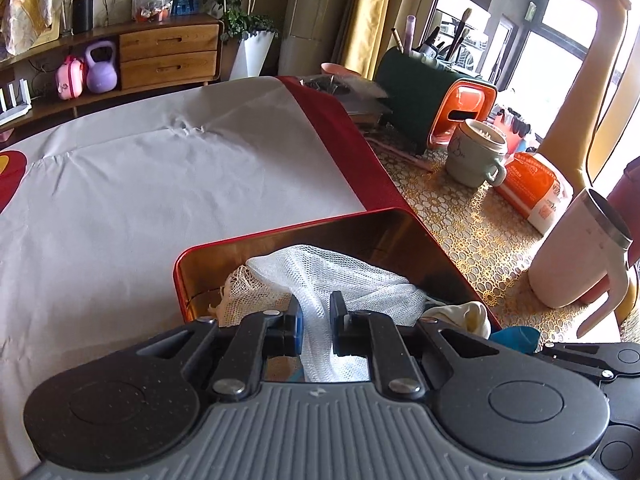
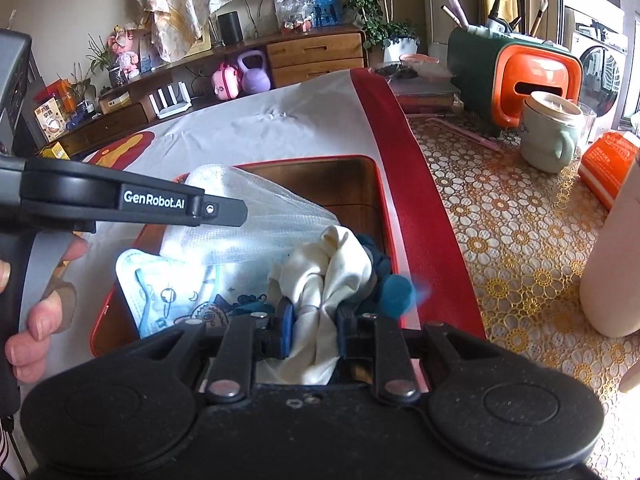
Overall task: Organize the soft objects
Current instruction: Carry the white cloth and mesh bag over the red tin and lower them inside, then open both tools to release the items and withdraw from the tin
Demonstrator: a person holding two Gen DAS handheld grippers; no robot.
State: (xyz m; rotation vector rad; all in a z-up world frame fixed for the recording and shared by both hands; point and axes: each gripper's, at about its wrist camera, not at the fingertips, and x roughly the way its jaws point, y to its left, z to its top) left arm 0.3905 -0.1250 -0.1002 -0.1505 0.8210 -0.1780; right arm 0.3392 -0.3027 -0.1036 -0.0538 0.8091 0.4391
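**Both grippers down in the red tin, each with cloth between its fingers**

Nearest me, my left gripper [image 1: 316, 314] pinches a strand of white mesh cloth [image 1: 340, 276], its fingers drawn close on the fabric. My right gripper [image 2: 314, 322] stands a little wider around a bunched cream cloth [image 2: 320, 264]; the cloth fills the gap, but I cannot tell whether the pads press it.

Under everything lies the white sheet with a red border [image 1: 160, 168], which keeps the work area apart from the gold-patterned tablecloth [image 2: 520, 240] on the right. On the sheet's near right sits the red tin [image 1: 188, 268], the collecting place, which I judge is why both my grippers meet over it. Inside, the mesh drapes over the left half, a printed face mask [image 2: 152, 280] lies at the near left, and the cream cloth lies against something dark teal [image 2: 396, 292] on the right.

Both grippers tilt steeply down into the tin, side by side, my left hand [image 2: 36, 316] wrapped round its handle.
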